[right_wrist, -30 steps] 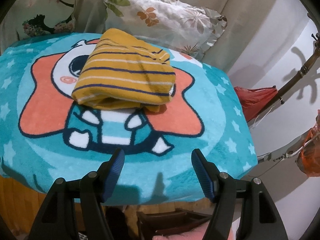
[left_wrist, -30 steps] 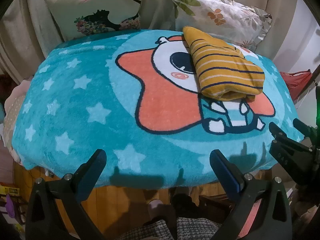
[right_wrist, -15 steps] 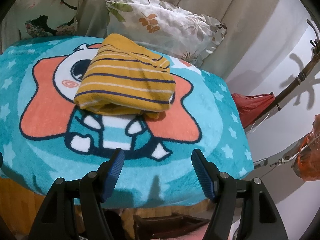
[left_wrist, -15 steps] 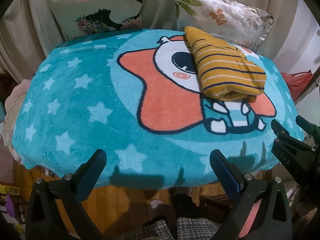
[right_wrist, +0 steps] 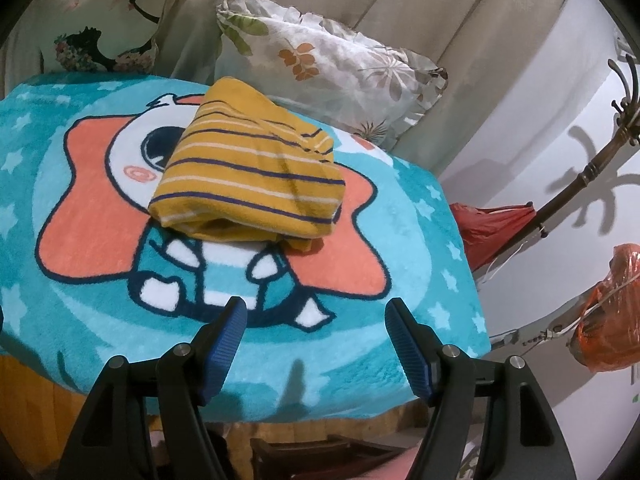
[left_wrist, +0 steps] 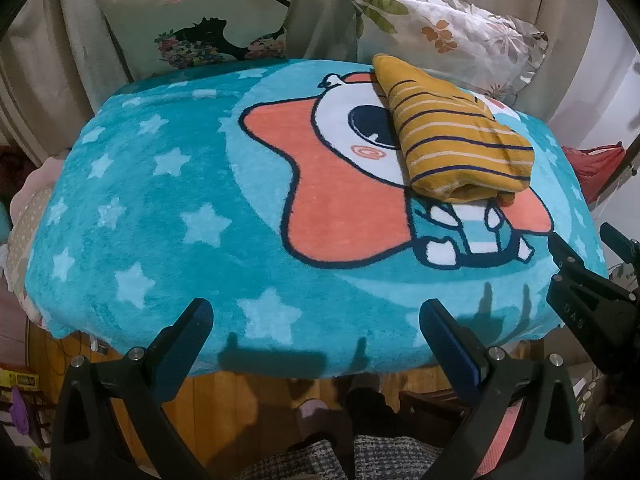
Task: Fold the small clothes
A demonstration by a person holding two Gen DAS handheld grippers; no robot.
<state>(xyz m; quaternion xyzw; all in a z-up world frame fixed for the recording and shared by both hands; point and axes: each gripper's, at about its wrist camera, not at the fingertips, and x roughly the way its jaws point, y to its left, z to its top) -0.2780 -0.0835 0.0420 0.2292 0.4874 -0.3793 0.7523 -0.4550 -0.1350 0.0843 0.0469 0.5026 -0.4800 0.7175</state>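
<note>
Mustard-yellow striped knit garment (right_wrist: 248,184) was the goal — nearest, the right gripper (right_wrist: 316,332) and left gripper (left_wrist: 316,340) hung with jaws apart and empty over the teal star-print fleece blanket (left_wrist: 160,216); beyond, it lay folded — probably only squaring its edges remained.

Left gripper (left_wrist: 316,320) bottom of frame, jaws wide, nothing between. Right gripper (right_wrist: 316,316) bottom centre, also spread wide, empty.

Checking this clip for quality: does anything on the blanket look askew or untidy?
Mostly tidy. The folded yellow striped garment lies on the star-print blanket, but a bit of fabric pokes out under its near right corner, so the fold is not quite clean. Both grippers hang open, clear of it.
</note>
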